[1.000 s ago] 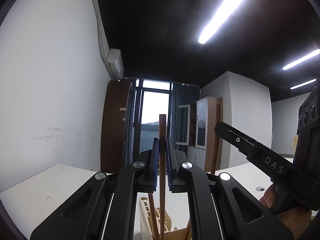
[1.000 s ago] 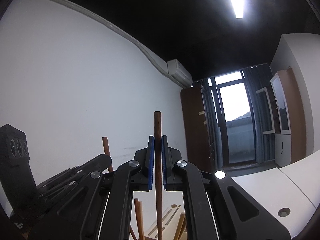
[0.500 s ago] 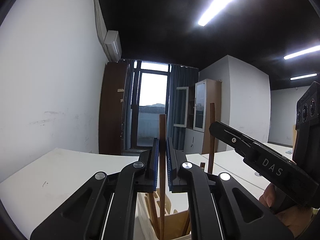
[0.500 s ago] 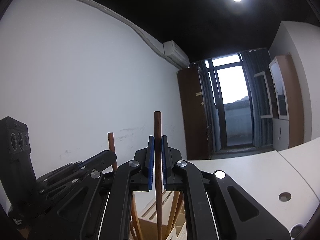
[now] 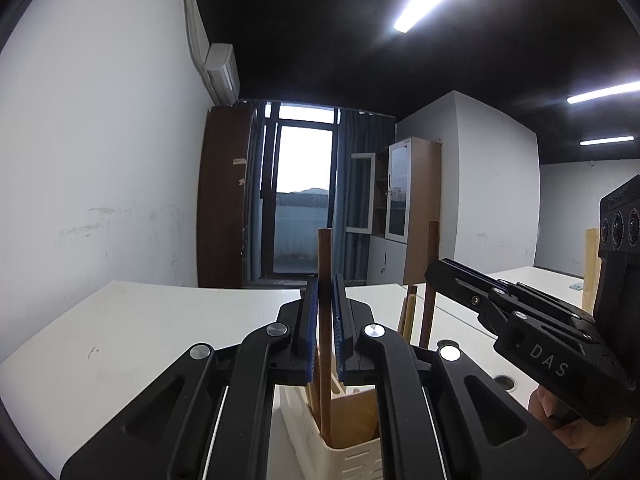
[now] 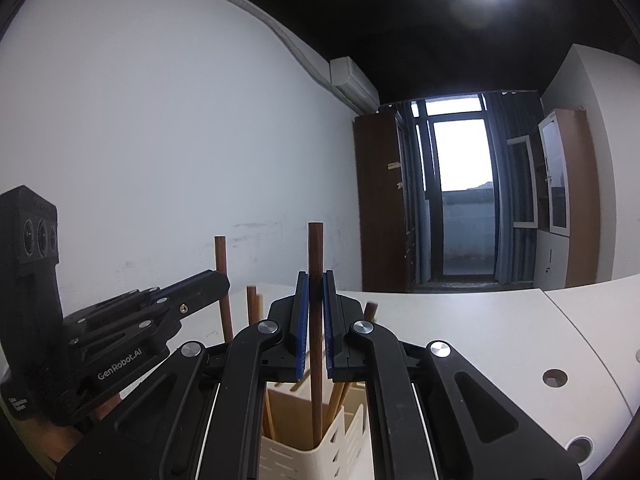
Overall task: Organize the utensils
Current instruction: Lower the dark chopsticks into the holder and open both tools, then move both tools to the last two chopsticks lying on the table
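- My left tongs (image 5: 324,328) are clenched on an upright brown wooden stick (image 5: 324,264); its lower end stands inside the cream utensil holder (image 5: 320,432) on the white worktop (image 5: 140,340).
- My right tongs (image 6: 316,320) grip a second upright brown stick (image 6: 315,252), whose lower end also reaches down into the same holder.
- In the right wrist view three more stick tops rise from the holder around mine, apart from the one my left tongs carry.
- Both tongs crowd over the holder: in the left wrist view my right tongs cross in from the right, just beside the sticks.
- The worktop carries round cable holes (image 6: 555,378); I count two in the right wrist view.
- Beyond stand a dark wooden cabinet (image 5: 224,200), a balcony door (image 5: 304,200) with curtains, and a glass-fronted cupboard (image 5: 404,208).
- An air conditioner (image 5: 222,72) hangs on the white wall.
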